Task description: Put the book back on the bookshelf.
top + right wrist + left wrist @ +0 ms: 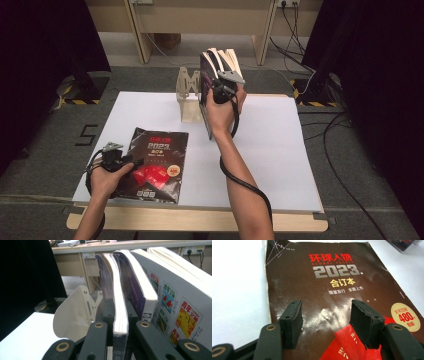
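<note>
left gripper view shows the open left claw over a magazine reading "global people 2023"; right claw grips a book.

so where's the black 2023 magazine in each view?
High view: black 2023 magazine lies flat at lower left of the white table, under the left claw.
Left gripper view: it spans the middle of the frame, beneath the open jaws.
Right gripper view: not in it.
Shared landmark: the white table.

Even overhead light, dark room edges, cover glare, soft focus.
</note>
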`<state>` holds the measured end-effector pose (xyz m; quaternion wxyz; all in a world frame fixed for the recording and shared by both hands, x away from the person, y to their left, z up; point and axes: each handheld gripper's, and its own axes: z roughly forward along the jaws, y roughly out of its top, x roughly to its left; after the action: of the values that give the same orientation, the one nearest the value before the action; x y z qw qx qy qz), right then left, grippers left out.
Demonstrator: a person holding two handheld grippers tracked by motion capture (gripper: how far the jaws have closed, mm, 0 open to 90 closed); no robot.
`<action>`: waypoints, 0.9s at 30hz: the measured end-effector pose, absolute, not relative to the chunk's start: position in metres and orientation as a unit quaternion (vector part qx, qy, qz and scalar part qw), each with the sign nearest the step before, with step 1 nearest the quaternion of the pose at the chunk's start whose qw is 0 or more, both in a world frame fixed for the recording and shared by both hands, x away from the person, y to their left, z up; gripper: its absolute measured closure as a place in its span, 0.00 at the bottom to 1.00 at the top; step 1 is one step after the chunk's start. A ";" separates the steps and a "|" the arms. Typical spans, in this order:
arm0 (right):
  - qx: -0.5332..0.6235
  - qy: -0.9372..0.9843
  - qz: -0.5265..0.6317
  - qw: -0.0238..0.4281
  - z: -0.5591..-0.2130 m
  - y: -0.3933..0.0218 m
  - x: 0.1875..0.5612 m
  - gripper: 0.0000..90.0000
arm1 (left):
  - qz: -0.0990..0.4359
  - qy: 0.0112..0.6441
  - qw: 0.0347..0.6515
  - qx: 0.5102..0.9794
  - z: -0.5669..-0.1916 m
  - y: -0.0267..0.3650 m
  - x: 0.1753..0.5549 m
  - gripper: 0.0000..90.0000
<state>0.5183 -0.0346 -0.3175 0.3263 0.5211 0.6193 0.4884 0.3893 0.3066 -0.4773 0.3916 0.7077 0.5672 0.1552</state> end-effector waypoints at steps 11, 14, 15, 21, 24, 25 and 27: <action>0.506 0.600 0.502 0.362 -0.312 -0.031 0.518 0.94 | 0.156 0.566 0.395 0.707 -0.477 0.307 0.389 0.47; 0.505 0.598 0.505 0.364 -0.312 -0.029 0.521 0.94 | 0.155 0.566 0.395 0.707 -0.477 0.307 0.389 0.47; 0.504 0.597 0.506 0.365 -0.313 -0.029 0.522 0.94 | 0.156 0.567 0.396 0.706 -0.477 0.308 0.389 0.47; 0.506 0.595 0.507 0.365 -0.314 -0.026 0.526 0.94 | 0.155 0.568 0.395 0.705 -0.478 0.308 0.389 0.47; 0.506 0.596 0.504 0.367 -0.317 -0.025 0.528 0.94 | 0.156 0.568 0.395 0.706 -0.478 0.308 0.389 0.47; 0.509 0.597 0.502 0.365 -0.317 -0.025 0.529 0.94 | 0.156 0.568 0.395 0.705 -0.478 0.308 0.389 0.47; 0.509 0.597 0.500 0.366 -0.319 -0.024 0.530 0.94 | 0.157 0.568 0.394 0.706 -0.477 0.308 0.389 0.47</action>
<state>0.5299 -0.0240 -0.3191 0.3662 0.5093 0.5969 0.5003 0.3891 0.3083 -0.4773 0.3943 0.7056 0.5675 0.1566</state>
